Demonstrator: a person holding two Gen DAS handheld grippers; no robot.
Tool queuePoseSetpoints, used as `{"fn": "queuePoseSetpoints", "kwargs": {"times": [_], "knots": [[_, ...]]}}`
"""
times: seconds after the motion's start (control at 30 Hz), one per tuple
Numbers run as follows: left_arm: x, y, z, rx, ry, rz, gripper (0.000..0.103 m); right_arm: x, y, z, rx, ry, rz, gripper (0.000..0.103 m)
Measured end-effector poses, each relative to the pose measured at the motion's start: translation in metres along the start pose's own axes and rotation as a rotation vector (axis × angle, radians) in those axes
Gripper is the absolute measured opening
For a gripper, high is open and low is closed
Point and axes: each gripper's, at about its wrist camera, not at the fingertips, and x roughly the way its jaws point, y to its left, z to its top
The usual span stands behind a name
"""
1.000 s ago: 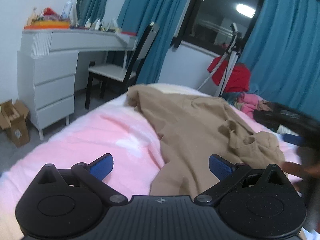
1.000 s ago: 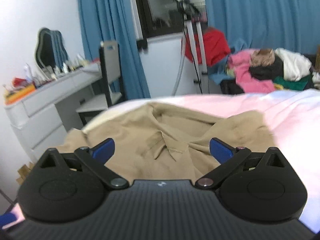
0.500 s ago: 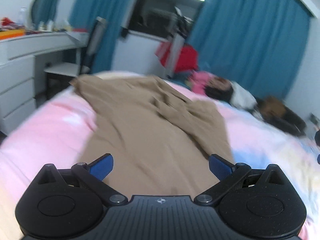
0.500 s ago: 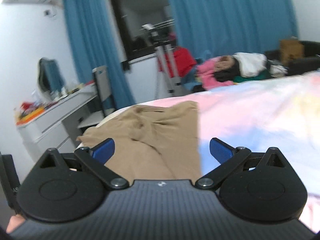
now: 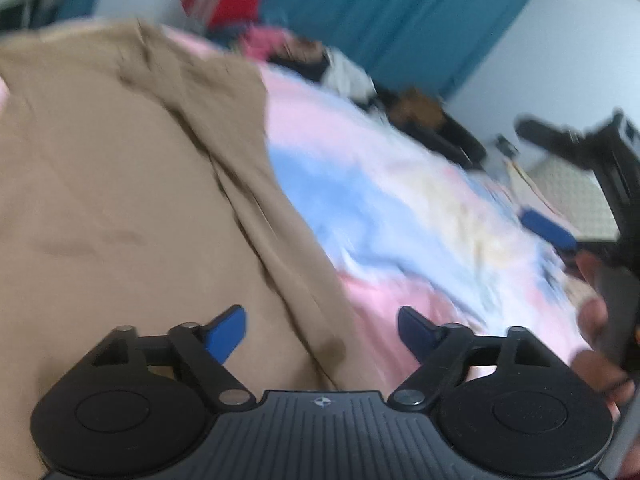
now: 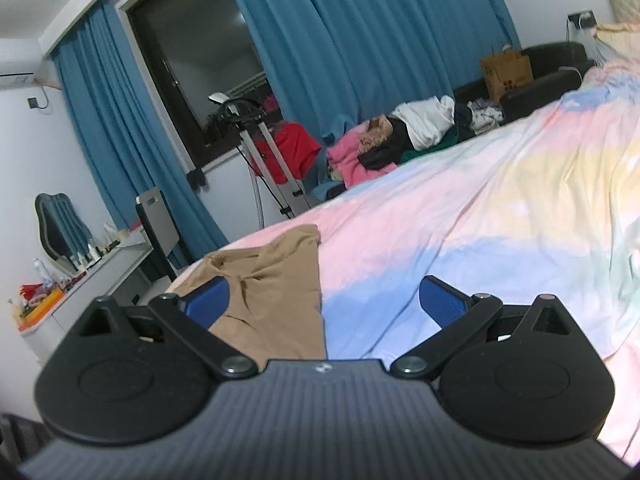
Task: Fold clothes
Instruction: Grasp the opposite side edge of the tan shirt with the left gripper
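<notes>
Blue pads tip both grippers, and both sets of jaws stand spread wide with nothing between them. The left gripper hovers low over the bed, its left finger above the tan garment and its right finger above the bare bedspread, so the garment's right edge runs up between the two fingers. That view is motion-blurred, so fine detail is hard to read. The tan garment lies spread across the left part of the bed and reaches toward its far edge, with long creases running along its right side and a rumpled fold near its far end. To the right of it the pastel bedspread shows pink, blue and pale yellow bands.

The right gripper is held released above the bed too, looking across it; its left pad overlaps the near part of the tan garment, which lies by the bed's far left edge, while its right pad sits over the bedspread. In the left wrist view the right gripper shows at the right edge, with part of the right hand holding its dark body.

Beyond the bed's far edge a pile of clothes lies in front of teal curtains. A garment steamer stand with a red garment stands by the dark window, and a chair sits at a white dresser on the left. A cardboard box rests on a dark sofa at the right.
</notes>
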Motion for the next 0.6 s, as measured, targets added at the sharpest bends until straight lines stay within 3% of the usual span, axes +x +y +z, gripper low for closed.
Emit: {"fn": "queuePoseSetpoints", "kwargs": {"times": [0.1, 0.2, 0.27, 0.43, 0.6], "knots": [[0.021, 0.005, -0.009, -0.044, 0.075, -0.079, 0.064, 0.005, -0.009, -0.001, 0.031, 0.021, 0.003, 0.103], [0.033, 0.011, -0.010, -0.059, 0.092, -0.093, 0.057, 0.011, -0.019, -0.001, 0.062, 0.041, 0.007, 0.103], [0.040, 0.016, -0.011, -0.073, 0.101, -0.091, 0.039, 0.014, -0.025, -0.002, 0.081, 0.055, 0.008, 0.103], [0.041, 0.027, -0.011, -0.138, 0.079, -0.106, 0.015, 0.022, -0.025, -0.008, 0.075, 0.105, -0.002, 0.103], [0.027, 0.028, -0.003, -0.172, 0.045, -0.158, 0.004, 0.029, -0.024, -0.013, 0.069, 0.150, -0.017, 0.103]]}}
